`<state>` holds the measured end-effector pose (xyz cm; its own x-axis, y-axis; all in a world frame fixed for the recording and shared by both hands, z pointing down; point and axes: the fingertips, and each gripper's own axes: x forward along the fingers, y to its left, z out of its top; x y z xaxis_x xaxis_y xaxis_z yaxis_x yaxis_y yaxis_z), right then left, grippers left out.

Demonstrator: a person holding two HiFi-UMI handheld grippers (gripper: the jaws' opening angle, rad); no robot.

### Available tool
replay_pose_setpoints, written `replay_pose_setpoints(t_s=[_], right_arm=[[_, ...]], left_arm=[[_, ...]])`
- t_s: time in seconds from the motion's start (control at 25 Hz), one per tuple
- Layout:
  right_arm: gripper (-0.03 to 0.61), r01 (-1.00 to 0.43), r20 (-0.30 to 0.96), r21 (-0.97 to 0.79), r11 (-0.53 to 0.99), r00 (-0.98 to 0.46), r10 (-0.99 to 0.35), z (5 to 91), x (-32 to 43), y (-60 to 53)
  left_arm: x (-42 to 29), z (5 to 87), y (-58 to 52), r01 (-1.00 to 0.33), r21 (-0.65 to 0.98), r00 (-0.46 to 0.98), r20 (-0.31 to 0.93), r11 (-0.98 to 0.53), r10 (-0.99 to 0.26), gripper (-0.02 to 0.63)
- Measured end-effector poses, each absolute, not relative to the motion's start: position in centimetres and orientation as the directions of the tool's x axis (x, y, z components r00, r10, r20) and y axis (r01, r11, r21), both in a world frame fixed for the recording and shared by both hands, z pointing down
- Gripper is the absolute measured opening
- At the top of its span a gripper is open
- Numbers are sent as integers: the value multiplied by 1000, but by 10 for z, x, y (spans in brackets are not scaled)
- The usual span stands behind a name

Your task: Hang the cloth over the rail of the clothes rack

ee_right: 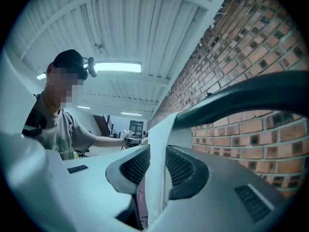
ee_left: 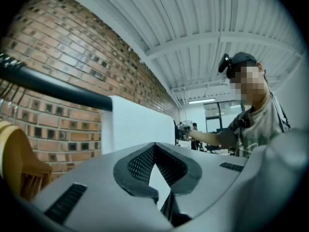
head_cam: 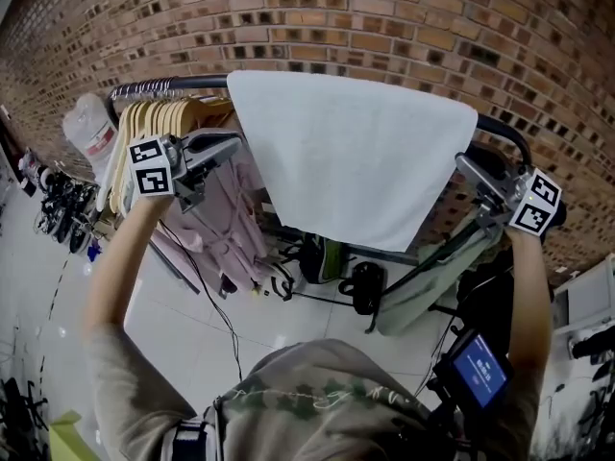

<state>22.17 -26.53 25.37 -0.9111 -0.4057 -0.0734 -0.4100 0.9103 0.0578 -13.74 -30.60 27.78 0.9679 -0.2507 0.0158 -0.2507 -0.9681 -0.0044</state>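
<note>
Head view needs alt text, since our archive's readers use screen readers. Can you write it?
A white cloth hangs draped over a black clothes-rack rail before a brick wall. Seen from above, a person holds the left claw at its left edge, by wooden hangers, and the right claw at its right edge.

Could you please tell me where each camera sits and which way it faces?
Head view: head-mounted on the person, looking steeply down at the cloth over the rail; both forearms, the left hand-held gripper and right hand-held gripper show.
Left gripper view: rides the left hand-held gripper, looking along its closed jaws past the cloth; the person's torso shows at right.
Right gripper view: rides the right hand-held gripper, looking along jaws clamped on the cloth's edge; torso at left.
Shared: both gripper views show cloth, rail and brick wall.
</note>
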Motion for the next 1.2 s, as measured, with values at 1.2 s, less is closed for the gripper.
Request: replay_pose_setpoints(t_s=[1.2], right_arm=[[81, -421, -57, 30, 907, -906, -419, 269, 223, -273]], left_arm=[[-135, 316, -360, -205, 54, 976, 89, -977, -199, 204]])
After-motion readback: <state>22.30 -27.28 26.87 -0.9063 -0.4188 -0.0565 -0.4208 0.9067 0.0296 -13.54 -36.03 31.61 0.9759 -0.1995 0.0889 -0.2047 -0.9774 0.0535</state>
